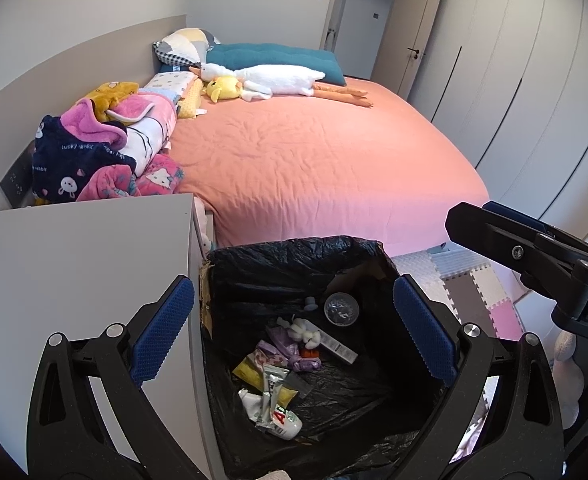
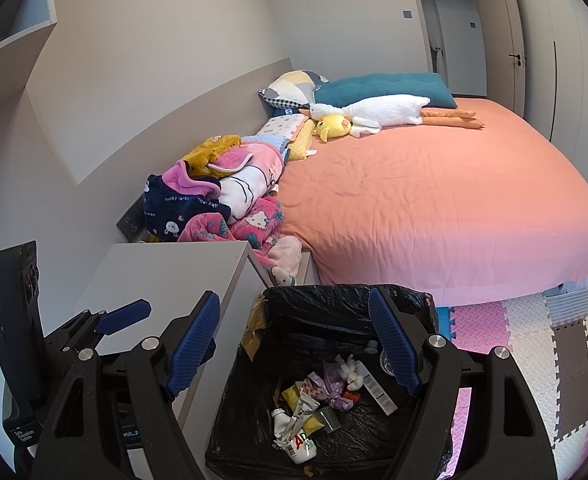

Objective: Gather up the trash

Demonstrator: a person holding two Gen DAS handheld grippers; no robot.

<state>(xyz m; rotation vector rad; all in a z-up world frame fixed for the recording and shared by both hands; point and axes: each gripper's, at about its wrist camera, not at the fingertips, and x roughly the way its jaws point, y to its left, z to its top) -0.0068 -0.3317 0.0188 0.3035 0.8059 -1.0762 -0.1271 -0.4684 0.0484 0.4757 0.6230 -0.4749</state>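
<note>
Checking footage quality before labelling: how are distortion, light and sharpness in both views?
Left wrist view: strong fisheye bending of the white wardrobe doors, dark corner vignette, soft even daylight, sharp. Right wrist view: same bending and vignette; the black bin liner shows mild sheen.

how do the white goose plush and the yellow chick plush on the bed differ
The white goose plush is long and stretched out flat across the bed, with orange legs trailing behind it; the yellow chick plush is short and rounded, with no long legs showing. The goose plush is white, the chick plush yellow. The goose plush reaches back to the teal cushion; the chick plush sits nearer the front. Both are soft toys lying touching each other on the orange bedsheet.
</note>
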